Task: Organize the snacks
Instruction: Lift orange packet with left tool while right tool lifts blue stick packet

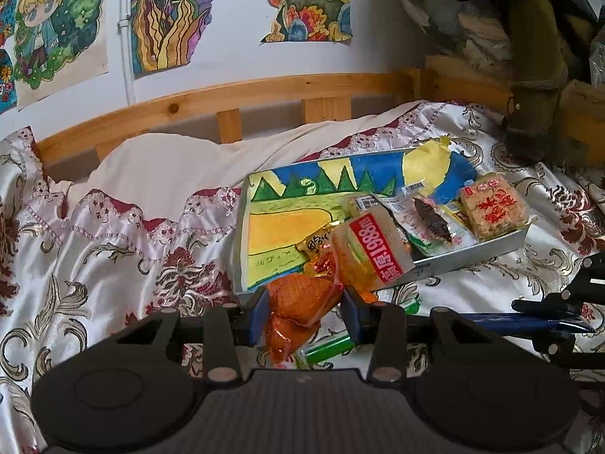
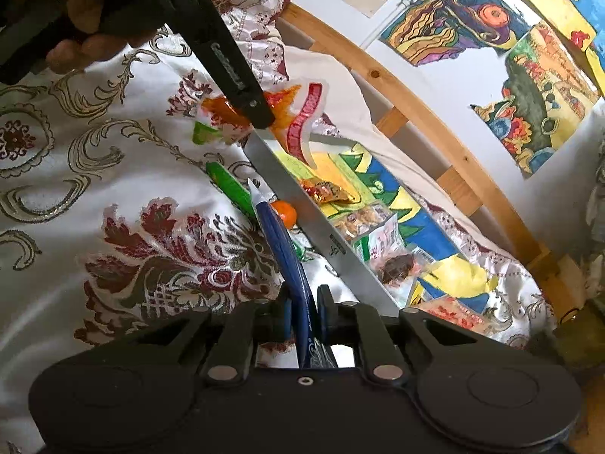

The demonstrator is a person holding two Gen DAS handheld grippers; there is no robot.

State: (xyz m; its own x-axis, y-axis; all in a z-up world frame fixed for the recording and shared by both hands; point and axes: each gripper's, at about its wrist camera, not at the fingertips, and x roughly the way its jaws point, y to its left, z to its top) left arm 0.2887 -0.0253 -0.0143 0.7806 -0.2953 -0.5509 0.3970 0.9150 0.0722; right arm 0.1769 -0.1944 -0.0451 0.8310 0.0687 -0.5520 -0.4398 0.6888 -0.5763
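- Left claw (image 1: 304, 312): clamped on an orange packet (image 1: 298, 308), pads pressing its crinkled sides; held just short of the tray's near rim, not yet over it.
- Right claw (image 2: 302, 314): pinched tight on a thin blue packet (image 2: 291, 261), held edge-on, tip aimed at the tray's long side; still outside the tray.
- Just beyond the blue packet's tip: green packet (image 2: 230, 189) and a small orange round thing (image 2: 284, 212), both lying on the bedspread (image 2: 113, 196) against the tray wall. Not yet sorted.
- Metal tray (image 1: 469, 255), lined with a crayon landscape drawing: already holding a burger-print packet (image 1: 372, 253) leaning half over the near rim, a gold wrapper (image 1: 315, 246), a clear packet with a dark piece inside (image 1: 431, 223), a square puffed-rice cake (image 1: 491, 208).
- Left half of tray bare, room enough for the rest.
- Judged stage: about midway. Several snacks in, two in hand, at least two loose on the bed.
- Left to do, by estimate: set down both held packets, fetch the loose pair, straighten the overhanging packet.
- Any more strays beyond view: cannot tell.
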